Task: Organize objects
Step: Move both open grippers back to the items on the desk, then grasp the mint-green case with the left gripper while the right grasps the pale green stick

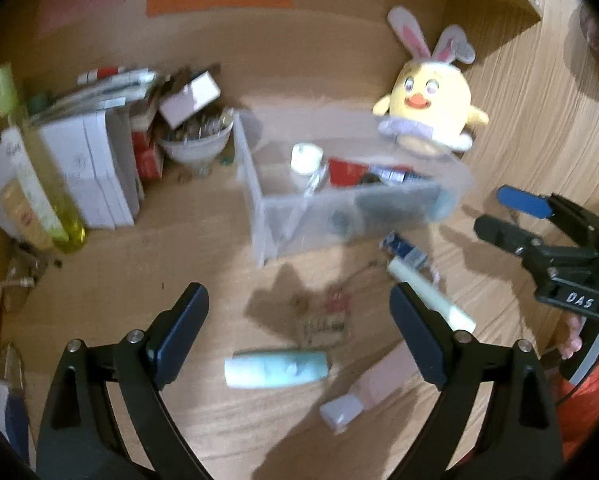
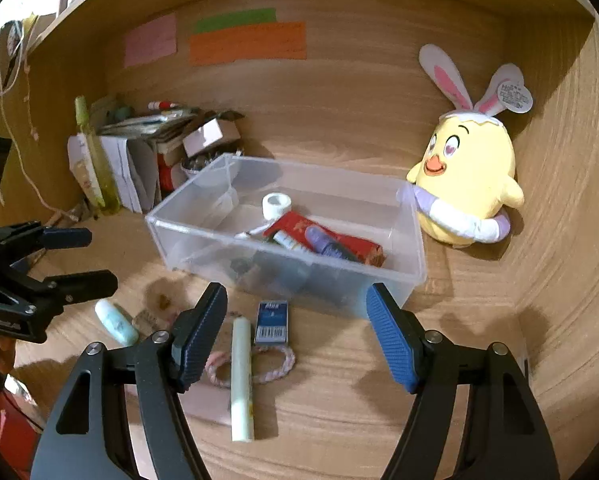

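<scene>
Between the spread fingers of my right tool [image 2: 297, 334], which holds nothing, lie a pale stick tube [image 2: 242, 380], a small blue carton [image 2: 272, 322] and a pink braided hair tie [image 2: 255, 364] that the tube rests across. My left tool [image 1: 299, 328] is likewise wide open and empty, hovering over a mint squeeze tube [image 1: 277, 368] and a pink bottle with a white cap [image 1: 363, 396] on the wooden surface [image 2: 379, 420]. I judge all of these light. The stick tube looks stiff and smooth, so it may roll; I would pinch it across its middle. The squeeze tube probably gives under pressure, so a gentle grip at mid-body suits it. The carton is rigid with flat faces, easy to clamp by its long sides. The hair tie is limp and lies flat, awkward to catch. Beyond them, toward the back of the surface, stands the clear plastic bin [image 2: 415, 248], open-topped, already holding a white tape roll [image 2: 276, 204], a red box [image 2: 327, 236], a purple tube [image 2: 325, 242] and some dark items I cannot identify. Touching its far right corner sits a yellow plush chick [image 2: 465, 184].
</scene>
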`<state>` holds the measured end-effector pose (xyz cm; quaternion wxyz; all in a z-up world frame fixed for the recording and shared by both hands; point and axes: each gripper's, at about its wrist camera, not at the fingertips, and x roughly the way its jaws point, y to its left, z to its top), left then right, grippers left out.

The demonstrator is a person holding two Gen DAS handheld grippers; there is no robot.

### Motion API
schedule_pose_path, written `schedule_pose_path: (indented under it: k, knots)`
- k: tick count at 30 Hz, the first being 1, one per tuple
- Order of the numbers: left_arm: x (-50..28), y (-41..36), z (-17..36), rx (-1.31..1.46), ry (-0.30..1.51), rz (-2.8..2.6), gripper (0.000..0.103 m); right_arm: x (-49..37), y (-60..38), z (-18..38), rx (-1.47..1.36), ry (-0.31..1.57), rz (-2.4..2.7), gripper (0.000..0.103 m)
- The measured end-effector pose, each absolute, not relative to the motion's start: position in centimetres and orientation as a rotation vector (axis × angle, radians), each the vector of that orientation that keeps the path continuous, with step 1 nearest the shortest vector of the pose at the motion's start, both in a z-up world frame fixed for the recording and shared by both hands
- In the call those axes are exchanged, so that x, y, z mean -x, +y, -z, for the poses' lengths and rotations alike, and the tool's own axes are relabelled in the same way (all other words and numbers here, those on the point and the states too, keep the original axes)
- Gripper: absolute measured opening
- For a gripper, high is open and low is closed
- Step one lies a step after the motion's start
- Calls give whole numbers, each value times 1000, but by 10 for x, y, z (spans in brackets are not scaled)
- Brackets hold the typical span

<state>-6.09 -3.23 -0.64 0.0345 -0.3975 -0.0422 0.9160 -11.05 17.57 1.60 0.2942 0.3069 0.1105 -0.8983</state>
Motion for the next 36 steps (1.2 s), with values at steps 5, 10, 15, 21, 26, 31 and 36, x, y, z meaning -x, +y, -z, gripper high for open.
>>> schedule_pose_path:
  k: [5, 10, 15, 21, 26, 31, 36]
  knots:
    - [55, -37, 29, 1316, -178, -2773, 93, 103, 172, 3, -871, 301, 2359, 69]
    - [52, -38, 48, 1387, -185, -2743, 93, 101, 169, 23, -936, 287, 2320, 69]
    - [52, -42, 61, 1447, -228, -2708, 93, 100, 166, 36, -985, 289, 2282, 62]
    - [52, -43, 63, 1440, -233, -2716, 93, 98, 159, 47, -1021, 333, 2230, 37]
    - [52, -38, 62, 1427, -203, -2693, 93, 101, 156, 52, -1048, 327, 2213, 29]
    - [53, -33, 63, 1424, -167, -2700, 88, 106, 153, 56, -1072, 305, 2189, 15]
    - [52, -34, 61, 1395, -174, -2692, 72, 105, 152, 54, -1058, 297, 2198, 14]
